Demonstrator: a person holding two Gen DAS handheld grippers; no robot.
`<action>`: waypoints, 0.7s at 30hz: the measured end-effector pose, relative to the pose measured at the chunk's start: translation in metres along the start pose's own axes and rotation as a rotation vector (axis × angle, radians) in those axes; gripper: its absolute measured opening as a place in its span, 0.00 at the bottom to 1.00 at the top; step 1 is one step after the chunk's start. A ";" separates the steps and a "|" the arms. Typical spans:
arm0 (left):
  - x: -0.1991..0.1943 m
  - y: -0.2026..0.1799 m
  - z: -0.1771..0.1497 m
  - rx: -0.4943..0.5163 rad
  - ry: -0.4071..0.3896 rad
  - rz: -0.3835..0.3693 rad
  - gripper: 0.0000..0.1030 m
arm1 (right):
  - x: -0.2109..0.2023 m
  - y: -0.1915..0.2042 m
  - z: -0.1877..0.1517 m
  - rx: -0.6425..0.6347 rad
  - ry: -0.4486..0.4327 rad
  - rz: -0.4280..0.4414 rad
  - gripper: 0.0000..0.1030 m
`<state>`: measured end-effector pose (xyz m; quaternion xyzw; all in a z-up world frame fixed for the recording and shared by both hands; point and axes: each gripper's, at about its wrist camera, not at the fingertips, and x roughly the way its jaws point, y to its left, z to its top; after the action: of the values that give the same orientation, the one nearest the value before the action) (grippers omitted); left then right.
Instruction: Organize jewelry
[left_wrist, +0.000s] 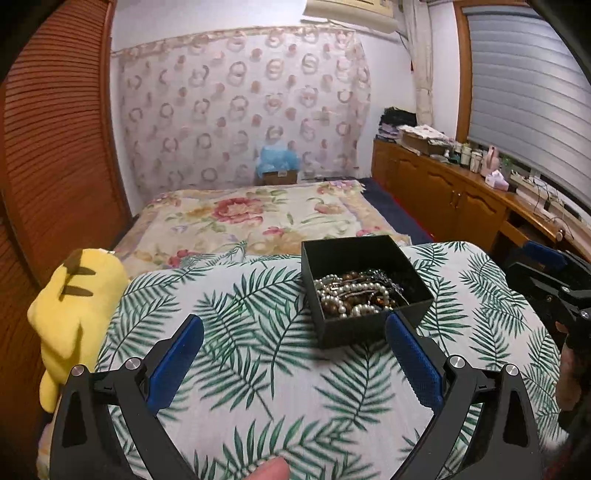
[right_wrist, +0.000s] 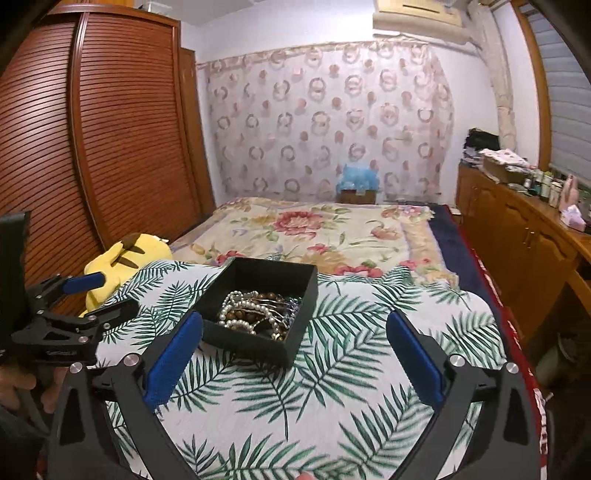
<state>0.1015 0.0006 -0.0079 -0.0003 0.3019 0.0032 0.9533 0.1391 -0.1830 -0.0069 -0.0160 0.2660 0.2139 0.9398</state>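
Observation:
A black open box (left_wrist: 371, 325) (right_wrist: 255, 341) stands on the palm-leaf cloth (left_wrist: 240, 332) (right_wrist: 351, 369). It holds a heap of jewelry (left_wrist: 356, 295) (right_wrist: 256, 312): pearl strands and brown bead strings. My left gripper (left_wrist: 294, 328) is open, its blue pads wide apart, with nothing between them; the box sits just beyond its right finger. My right gripper (right_wrist: 294, 325) is open too and empty; the box lies ahead, close to its left finger. Each gripper shows at the edge of the other's view: the right one (left_wrist: 554, 284), the left one (right_wrist: 74, 306).
A yellow plush toy (left_wrist: 74, 306) (right_wrist: 125, 258) lies at the cloth's left edge. Beyond is a floral bedspread (left_wrist: 258, 218) (right_wrist: 314, 229), a louvred wooden wardrobe (right_wrist: 110, 129) to the left and a wooden cabinet (left_wrist: 461, 184) (right_wrist: 517, 229) with clutter to the right.

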 end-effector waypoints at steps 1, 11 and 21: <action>-0.005 -0.001 -0.003 -0.003 -0.004 -0.001 0.92 | -0.005 0.001 -0.002 0.003 -0.006 -0.008 0.97; -0.033 -0.006 -0.011 -0.005 -0.043 0.006 0.92 | -0.039 0.009 -0.015 0.027 -0.077 -0.018 0.97; -0.040 -0.007 -0.010 -0.006 -0.057 0.019 0.92 | -0.047 0.013 -0.022 0.031 -0.095 -0.038 0.97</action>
<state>0.0632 -0.0066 0.0067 -0.0002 0.2745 0.0133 0.9615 0.0865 -0.1927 -0.0012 0.0037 0.2240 0.1926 0.9554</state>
